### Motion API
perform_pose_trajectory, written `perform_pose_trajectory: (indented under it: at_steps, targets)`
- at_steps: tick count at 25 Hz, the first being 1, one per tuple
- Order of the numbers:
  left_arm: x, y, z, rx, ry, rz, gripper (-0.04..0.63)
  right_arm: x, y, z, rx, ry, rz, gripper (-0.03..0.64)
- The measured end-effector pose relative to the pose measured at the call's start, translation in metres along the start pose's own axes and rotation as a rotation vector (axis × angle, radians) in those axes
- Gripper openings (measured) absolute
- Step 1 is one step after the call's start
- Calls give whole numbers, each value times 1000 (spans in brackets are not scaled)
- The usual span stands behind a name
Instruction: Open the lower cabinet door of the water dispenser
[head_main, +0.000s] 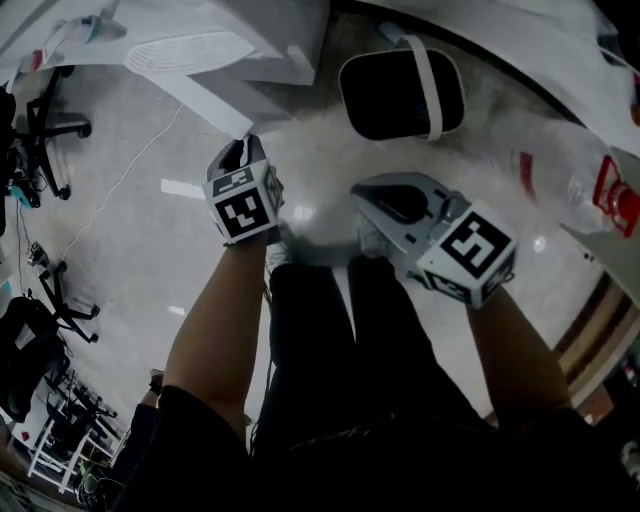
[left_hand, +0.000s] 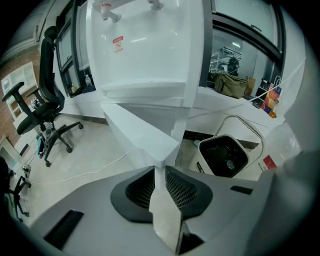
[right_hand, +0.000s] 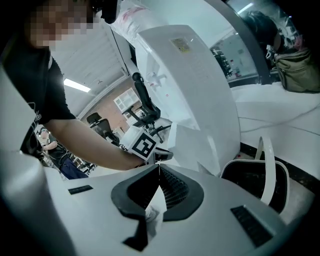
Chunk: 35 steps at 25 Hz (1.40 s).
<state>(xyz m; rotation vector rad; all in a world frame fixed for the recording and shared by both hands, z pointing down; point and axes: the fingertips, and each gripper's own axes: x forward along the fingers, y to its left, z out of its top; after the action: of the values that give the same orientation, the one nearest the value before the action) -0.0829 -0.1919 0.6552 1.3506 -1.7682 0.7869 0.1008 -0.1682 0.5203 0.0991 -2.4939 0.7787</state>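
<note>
The white water dispenser (left_hand: 145, 45) stands in front of me. Its lower cabinet door (left_hand: 137, 132) is swung out at an angle, and the head view shows it as a white panel (head_main: 215, 100). My left gripper (left_hand: 160, 172) is shut on the door's free edge, with a white strip of the door running down between its jaws. In the head view the left gripper (head_main: 238, 150) reaches up to that panel. My right gripper (right_hand: 159, 169) is shut with nothing in it. It hangs to the right (head_main: 372, 195), apart from the dispenser (right_hand: 195, 75), and looks across at the door (right_hand: 192, 145).
A black bin with a white rim and handle (head_main: 400, 95) sits on the floor right of the dispenser. Office chairs (left_hand: 42, 115) stand to the left, and a white cable (head_main: 120, 180) runs across the pale floor. A clear bottle (head_main: 580, 180) lies at the right. My legs are below the grippers.
</note>
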Motion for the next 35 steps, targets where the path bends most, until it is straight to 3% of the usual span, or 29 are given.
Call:
perform_pose_trajectory:
  at_steps: [10,18,30,35]
  targets:
    - [-13,32,-25,100,34,-30,63,24,26,21,-52,-8,-7,14]
    - [-15,46,-32,200,27,-113,63,47,52,16,25,-3,-59,14]
    - [-23,84,-51,278,59,-178,63,87,83,30,39,-21,-101,14]
    - [-26,99,-57,345,68,-223,64,102,92,37,41,-33,-119,14]
